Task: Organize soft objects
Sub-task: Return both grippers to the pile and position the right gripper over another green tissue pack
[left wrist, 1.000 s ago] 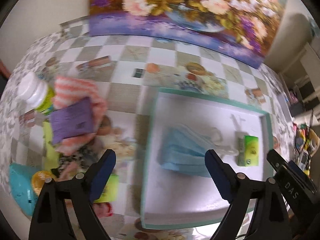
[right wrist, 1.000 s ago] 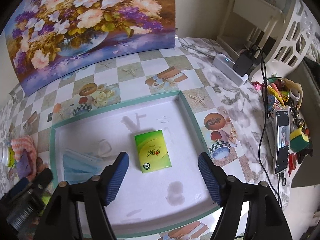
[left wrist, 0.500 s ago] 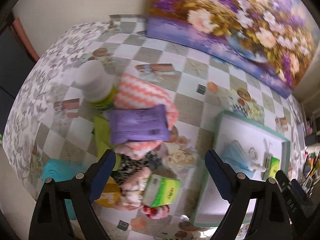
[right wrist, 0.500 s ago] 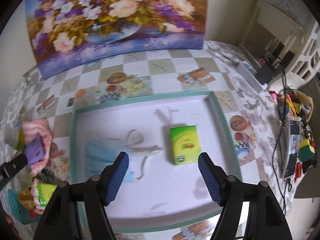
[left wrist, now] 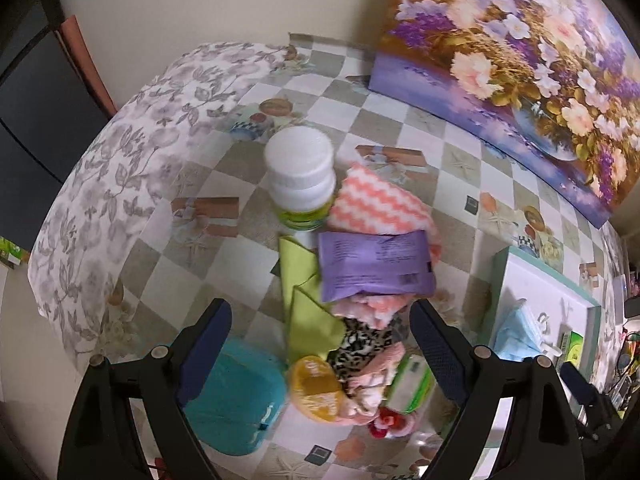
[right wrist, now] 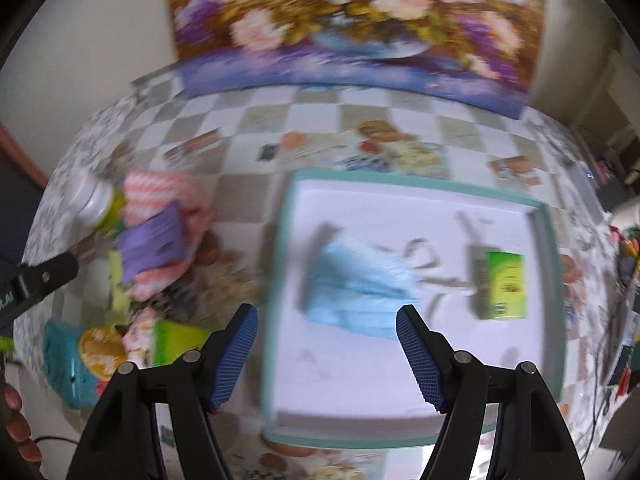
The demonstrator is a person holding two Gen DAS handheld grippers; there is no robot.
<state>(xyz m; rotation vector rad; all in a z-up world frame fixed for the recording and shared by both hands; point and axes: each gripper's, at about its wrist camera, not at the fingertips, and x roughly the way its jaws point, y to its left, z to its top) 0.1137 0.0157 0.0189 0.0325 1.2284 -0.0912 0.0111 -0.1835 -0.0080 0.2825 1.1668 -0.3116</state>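
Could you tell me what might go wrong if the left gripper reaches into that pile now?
1. The purple packet lies loosely on the pink zigzag cloth; pulling the cloth could tip it off.
2. The white-capped bottle stands right beside the cloth and might get knocked over.
3. The left gripper hangs open over tangled items, so it may grab several together.

White letters, seemingly "LAI", were made out on the black gripper arm (right wrist: 24, 286) at the right wrist view's left edge; print on the purple packet (left wrist: 374, 266) was too small to be read.
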